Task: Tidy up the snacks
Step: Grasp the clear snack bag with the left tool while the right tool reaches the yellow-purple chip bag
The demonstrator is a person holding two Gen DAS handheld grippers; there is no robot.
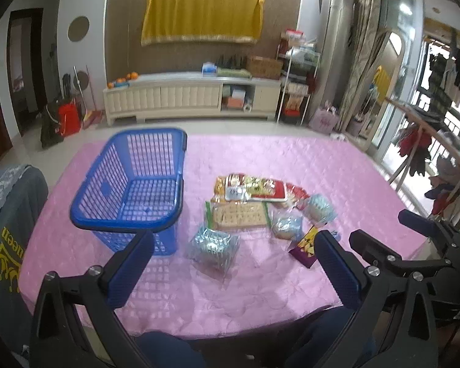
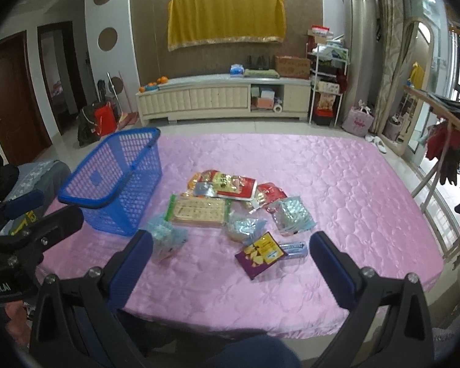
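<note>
Both hand-held grippers spread wide, empty: left (image 1: 234,263), right (image 2: 231,259). Snack packets (image 2: 230,202) heaped mid-counter (image 2: 352,184) beside blue basket (image 2: 113,181). We judge them light, crinkly, slippery; pinch sealed edges.

Daylight from right, soft blur — fisheye-bent edges

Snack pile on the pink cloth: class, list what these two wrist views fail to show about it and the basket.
- Printed text on the purple packet: too small and blurred in both views.
- Packets under the red tray pack: overlapped, count unclear.
- Blue basket near corner: left wrist view, covered by the left gripper finger.
- Silver-blue bar: left wrist view, almost fully hidden behind a finger.
</note>
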